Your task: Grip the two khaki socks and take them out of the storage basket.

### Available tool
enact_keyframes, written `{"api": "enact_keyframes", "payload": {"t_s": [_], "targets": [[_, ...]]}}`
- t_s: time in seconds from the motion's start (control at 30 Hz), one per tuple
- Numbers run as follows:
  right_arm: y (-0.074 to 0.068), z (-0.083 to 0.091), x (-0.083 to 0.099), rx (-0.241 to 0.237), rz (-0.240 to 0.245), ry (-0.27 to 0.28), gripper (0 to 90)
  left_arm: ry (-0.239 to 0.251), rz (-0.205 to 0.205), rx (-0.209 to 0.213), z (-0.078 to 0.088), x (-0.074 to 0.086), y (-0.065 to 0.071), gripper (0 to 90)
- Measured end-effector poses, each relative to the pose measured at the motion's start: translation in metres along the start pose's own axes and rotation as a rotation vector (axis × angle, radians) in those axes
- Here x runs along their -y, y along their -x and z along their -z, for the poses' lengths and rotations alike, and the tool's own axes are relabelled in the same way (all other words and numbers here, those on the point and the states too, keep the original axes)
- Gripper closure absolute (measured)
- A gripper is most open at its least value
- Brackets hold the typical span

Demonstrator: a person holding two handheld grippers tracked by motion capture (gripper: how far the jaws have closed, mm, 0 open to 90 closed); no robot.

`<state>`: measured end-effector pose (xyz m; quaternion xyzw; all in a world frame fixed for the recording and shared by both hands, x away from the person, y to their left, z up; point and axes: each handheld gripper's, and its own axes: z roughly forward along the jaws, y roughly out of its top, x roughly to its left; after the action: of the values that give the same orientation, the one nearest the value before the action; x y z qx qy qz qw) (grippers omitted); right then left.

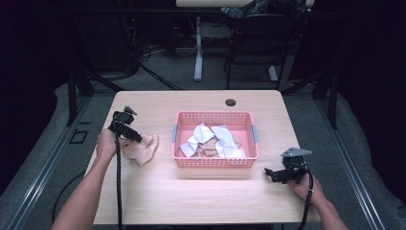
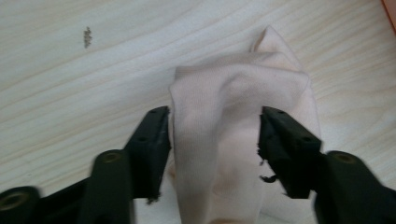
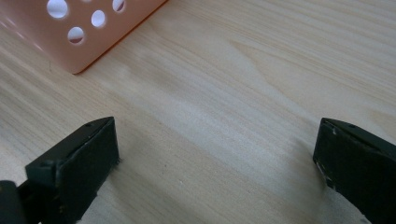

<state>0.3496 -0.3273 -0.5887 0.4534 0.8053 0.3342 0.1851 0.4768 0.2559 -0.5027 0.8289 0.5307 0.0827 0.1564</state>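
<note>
left hand-held gripper (image 2: 214, 135) gapes around a beige cloth (image 2: 233, 121) – pink basket (image 1: 214, 163) just beside.

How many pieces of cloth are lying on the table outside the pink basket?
1: a crumpled pale peach cloth on the wooden table, left of the pink plastic basket, between the left gripper's open jaws. Others lie heaped inside the basket.

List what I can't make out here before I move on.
- Sock, left gripper view: its lower end is cut off by the bottom edge, and the left claw covers its sides.
- Pile in the basket, high view: pieces overlap and are too small to count.
- Basket, right gripper view: cut off by the top edge.
- Right claw, high view: tips too small to judge.
</note>
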Motion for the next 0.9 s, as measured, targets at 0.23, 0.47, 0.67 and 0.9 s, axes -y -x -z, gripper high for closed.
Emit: {"api": "enact_keyframes", "payload": {"t_s": [0.23,0.47,0.67,0.9], "targets": [[0.000,0.000,0.000,0.003,0.001,-0.001,0.0,0.054,-0.022,-0.011,0.022,0.002,0.009,16.2],[0.000,0.000,0.000,-0.001,0.000,0.001,0.0,0.108,-0.047,-0.016,0.043,0.015,0.019,1.6],[0.000,0.000,0.000,0.001,0.000,0.000,0.0,0.142,-0.058,-0.023,0.057,0.032,0.022,0.2],[0.000,0.000,0.000,-0.001,0.000,0.001,0.0,0.165,-0.039,-0.027,0.056,0.059,0.021,0.2]]}}
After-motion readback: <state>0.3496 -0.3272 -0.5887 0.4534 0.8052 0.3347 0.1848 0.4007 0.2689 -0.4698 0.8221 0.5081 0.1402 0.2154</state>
